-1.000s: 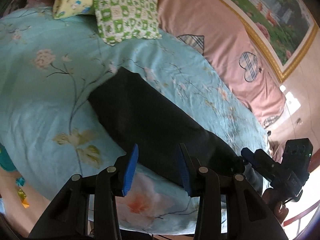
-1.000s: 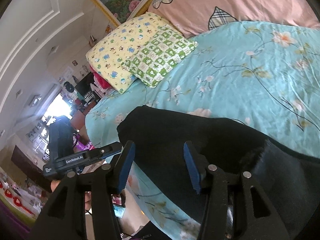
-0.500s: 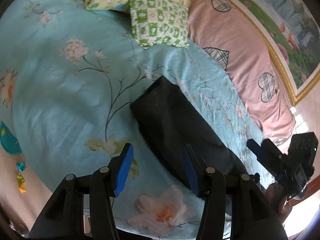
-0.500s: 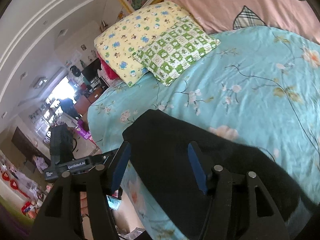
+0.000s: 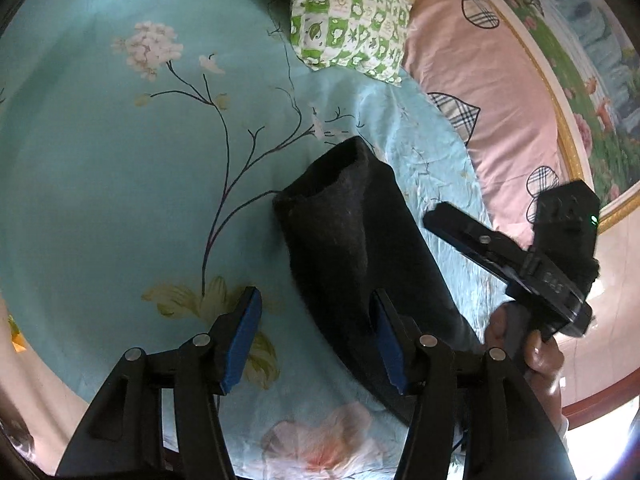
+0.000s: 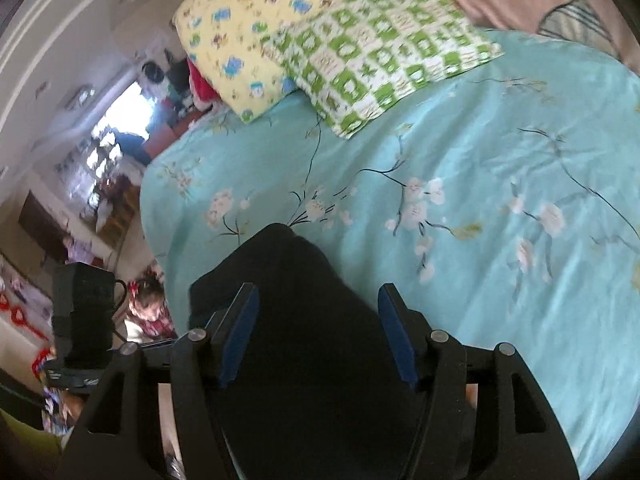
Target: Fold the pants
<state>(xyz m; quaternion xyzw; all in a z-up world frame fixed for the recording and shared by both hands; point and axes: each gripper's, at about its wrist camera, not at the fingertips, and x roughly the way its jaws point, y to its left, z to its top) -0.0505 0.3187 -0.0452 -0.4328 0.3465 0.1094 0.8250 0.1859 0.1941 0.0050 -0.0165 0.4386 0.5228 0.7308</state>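
Note:
The black pants [image 5: 356,240] lie as a long folded strip on the turquoise flowered bed sheet [image 5: 120,184]. Their open leg hem points toward the pillows. My left gripper [image 5: 316,340] is open and empty, above the sheet at the strip's left edge. My right gripper [image 6: 316,332] is open and empty, hovering right over the pants [image 6: 296,320]. It also shows in the left wrist view [image 5: 500,248], above the pants' right side. The pants' near end is hidden behind both grippers.
A green checked pillow [image 5: 348,20] and a yellow pillow [image 6: 248,20] lie at the head of the bed. A pink heart-patterned quilt [image 5: 500,80] runs along the wall side. The bed's edge [image 6: 160,216] drops to a cluttered room on the left.
Both grippers have lifted and swung toward the hem end of the pants. The pants now lie as a narrower strip. Both grippers stay open.

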